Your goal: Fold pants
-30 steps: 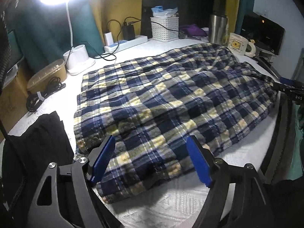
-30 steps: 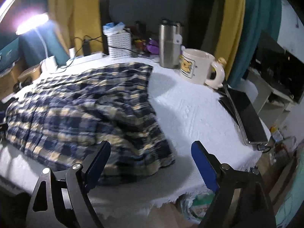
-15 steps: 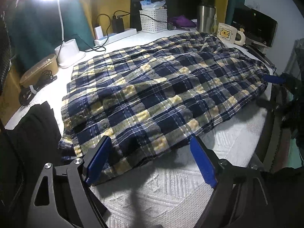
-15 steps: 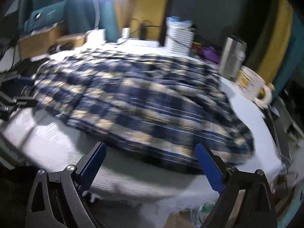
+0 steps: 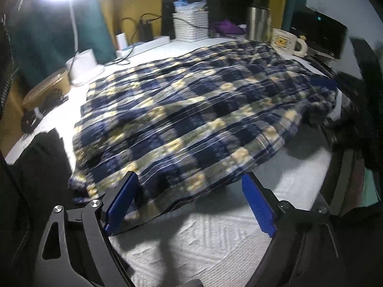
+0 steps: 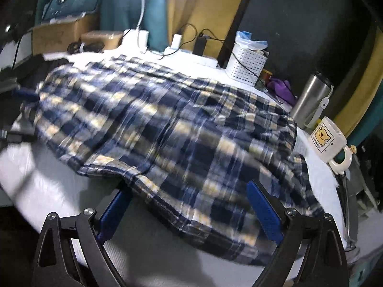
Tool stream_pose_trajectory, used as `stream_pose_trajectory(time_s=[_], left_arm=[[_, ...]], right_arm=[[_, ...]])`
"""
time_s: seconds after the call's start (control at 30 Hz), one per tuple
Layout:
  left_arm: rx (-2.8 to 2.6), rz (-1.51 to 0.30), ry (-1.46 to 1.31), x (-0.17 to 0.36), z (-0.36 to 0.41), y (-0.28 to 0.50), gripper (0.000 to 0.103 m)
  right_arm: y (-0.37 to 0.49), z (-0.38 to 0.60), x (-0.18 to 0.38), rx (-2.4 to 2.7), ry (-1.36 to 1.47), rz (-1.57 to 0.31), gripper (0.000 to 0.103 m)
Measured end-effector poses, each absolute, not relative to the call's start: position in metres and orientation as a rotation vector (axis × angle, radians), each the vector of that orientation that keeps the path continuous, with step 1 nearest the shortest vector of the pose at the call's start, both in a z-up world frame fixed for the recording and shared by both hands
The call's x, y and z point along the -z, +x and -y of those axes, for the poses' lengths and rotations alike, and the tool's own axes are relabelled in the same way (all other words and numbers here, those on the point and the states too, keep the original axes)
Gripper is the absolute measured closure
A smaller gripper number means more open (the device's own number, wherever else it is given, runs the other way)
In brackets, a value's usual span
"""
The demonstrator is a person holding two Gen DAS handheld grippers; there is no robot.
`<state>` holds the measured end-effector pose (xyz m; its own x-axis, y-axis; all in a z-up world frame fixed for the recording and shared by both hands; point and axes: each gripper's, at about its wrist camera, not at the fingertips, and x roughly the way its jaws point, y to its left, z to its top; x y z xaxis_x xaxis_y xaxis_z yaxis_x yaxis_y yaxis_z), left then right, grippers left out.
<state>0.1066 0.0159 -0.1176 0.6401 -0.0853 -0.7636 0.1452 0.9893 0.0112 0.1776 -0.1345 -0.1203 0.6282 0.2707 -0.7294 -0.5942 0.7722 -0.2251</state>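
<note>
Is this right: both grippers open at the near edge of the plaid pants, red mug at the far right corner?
Not quite. The mug is white with a yellow bear print, as the right wrist view shows. Otherwise right: left gripper and right gripper are open at the plaid pants.

Right gripper point(image 6: 189, 211) has swung from the bare cloth at the pants' end to face the pants point(image 6: 167, 131) broadside; the hem now fills the lower centre of its frame, draped between the spread fingers. Left gripper point(image 5: 189, 205) has drawn back: the near hem moved from between its fingers to just beyond the tips.
</note>
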Motion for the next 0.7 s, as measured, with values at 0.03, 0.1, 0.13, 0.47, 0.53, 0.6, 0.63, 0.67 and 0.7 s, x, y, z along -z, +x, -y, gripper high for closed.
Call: stream_pose_trajectory(time_s=[0.03, 0.1, 0.13, 0.47, 0.53, 0.6, 0.63, 0.67, 0.7], left_arm=[[0.139, -0.864, 0.084, 0.118, -0.013, 0.108, 0.015], [0.144, -0.863, 0.111, 0.120, -0.006, 0.112, 0.015], [0.137, -0.869, 0.133, 0.122, -0.002, 0.115, 0.015], [0.040, -0.877, 0.224, 0.127, 0.002, 0.136, 0.015], [0.040, -0.869, 0.201, 0.124, -0.005, 0.138, 0.025], [0.062, -0.864, 0.165, 0.120, -0.010, 0.138, 0.046], [0.069, -0.859, 0.156, 0.117, -0.011, 0.138, 0.051], [0.075, -0.857, 0.156, 0.116, -0.011, 0.138, 0.063], [0.075, -0.859, 0.161, 0.115, -0.010, 0.139, 0.076]], right_arm=[[0.185, 0.136, 0.119, -0.521, -0.459, -0.745, 0.007], [0.197, 0.137, 0.117, -0.522, -0.432, -0.759, 0.007], [0.202, 0.138, 0.117, -0.521, -0.422, -0.766, 0.007], [0.228, 0.144, 0.118, -0.542, -0.339, -0.807, 0.007], [0.229, 0.146, 0.119, -0.541, -0.332, -0.809, 0.007], [0.229, 0.149, 0.120, -0.539, -0.321, -0.814, 0.007], [0.229, 0.150, 0.120, -0.538, -0.317, -0.816, 0.007], [0.227, 0.151, 0.120, -0.540, -0.315, -0.816, 0.007], [0.225, 0.152, 0.120, -0.542, -0.317, -0.813, 0.007]])
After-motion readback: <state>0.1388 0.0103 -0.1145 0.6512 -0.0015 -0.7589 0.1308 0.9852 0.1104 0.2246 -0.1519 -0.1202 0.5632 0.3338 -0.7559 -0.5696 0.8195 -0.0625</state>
